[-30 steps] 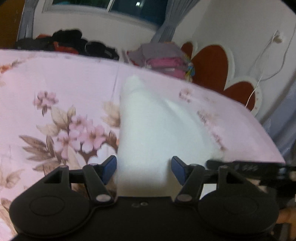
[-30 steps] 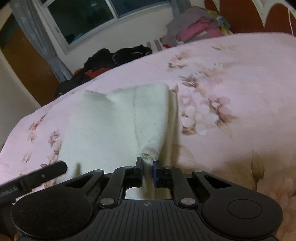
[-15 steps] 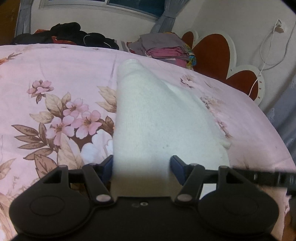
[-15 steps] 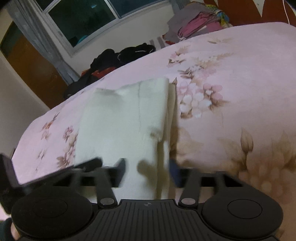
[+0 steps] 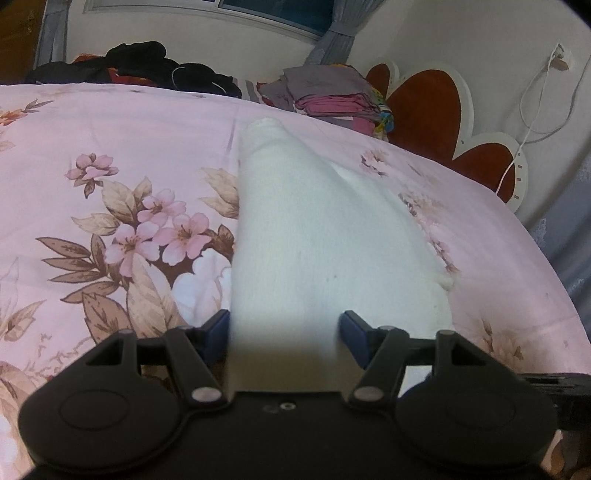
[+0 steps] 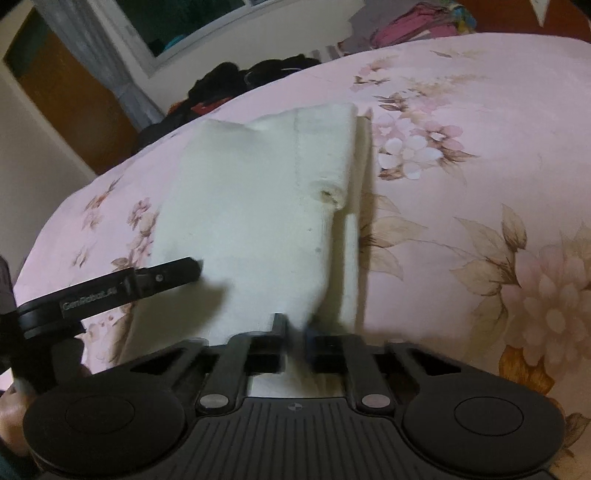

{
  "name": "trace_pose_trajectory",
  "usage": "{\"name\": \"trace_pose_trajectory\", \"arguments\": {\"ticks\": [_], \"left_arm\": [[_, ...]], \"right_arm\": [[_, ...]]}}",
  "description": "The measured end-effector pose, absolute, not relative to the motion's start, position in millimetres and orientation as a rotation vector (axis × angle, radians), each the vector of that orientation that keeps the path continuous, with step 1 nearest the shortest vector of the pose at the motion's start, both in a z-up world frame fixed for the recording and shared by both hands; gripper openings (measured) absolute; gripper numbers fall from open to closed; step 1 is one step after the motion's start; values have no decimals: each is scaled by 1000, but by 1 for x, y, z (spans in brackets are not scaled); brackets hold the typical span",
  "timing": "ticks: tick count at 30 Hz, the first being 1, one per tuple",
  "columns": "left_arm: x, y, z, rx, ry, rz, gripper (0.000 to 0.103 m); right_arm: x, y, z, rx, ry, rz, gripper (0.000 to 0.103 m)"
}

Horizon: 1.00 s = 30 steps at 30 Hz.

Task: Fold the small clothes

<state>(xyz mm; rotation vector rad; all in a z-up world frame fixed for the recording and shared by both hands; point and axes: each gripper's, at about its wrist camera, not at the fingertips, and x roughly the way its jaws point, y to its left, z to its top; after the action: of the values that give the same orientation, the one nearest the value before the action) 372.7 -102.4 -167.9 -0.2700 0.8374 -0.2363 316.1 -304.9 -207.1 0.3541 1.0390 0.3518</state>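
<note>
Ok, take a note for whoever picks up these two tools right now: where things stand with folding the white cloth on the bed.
Left tool: open, jaws straddling the near edge of the white cloth, gripping nothing.
Right tool: jaws almost together on the cloth's near right edge; blurred, but it looks pinched.
Cloth: lying flat on the floral bedspread.
Done: far right strip is folded over onto the cloth.
Left: probably close the left tool, then fold the cloth smaller.

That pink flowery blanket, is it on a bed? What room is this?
Most likely a bedroom: the pink floral bedspread covers a bed with a red heart-shaped headboard, a stack of folded clothes and a curtained window.
</note>
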Motion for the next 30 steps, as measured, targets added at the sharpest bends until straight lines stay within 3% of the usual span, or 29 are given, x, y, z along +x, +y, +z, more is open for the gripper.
{"name": "trace_pose_trajectory", "arguments": {"ticks": [10, 17, 24, 30], "left_arm": [[373, -110, -171, -267, 854, -239, 65], [378, -100, -140, -308, 800, -241, 64], [411, -99, -125, -284, 740, -229, 63], [452, -91, -135, -294, 732, -175, 58]], "right_arm": [[304, -317, -206, 296, 1066, 325, 4], [316, -328, -178, 333, 993, 307, 6], [372, -321, -150, 344, 857, 248, 6], [430, -291, -163, 326, 829, 214, 6]]}}
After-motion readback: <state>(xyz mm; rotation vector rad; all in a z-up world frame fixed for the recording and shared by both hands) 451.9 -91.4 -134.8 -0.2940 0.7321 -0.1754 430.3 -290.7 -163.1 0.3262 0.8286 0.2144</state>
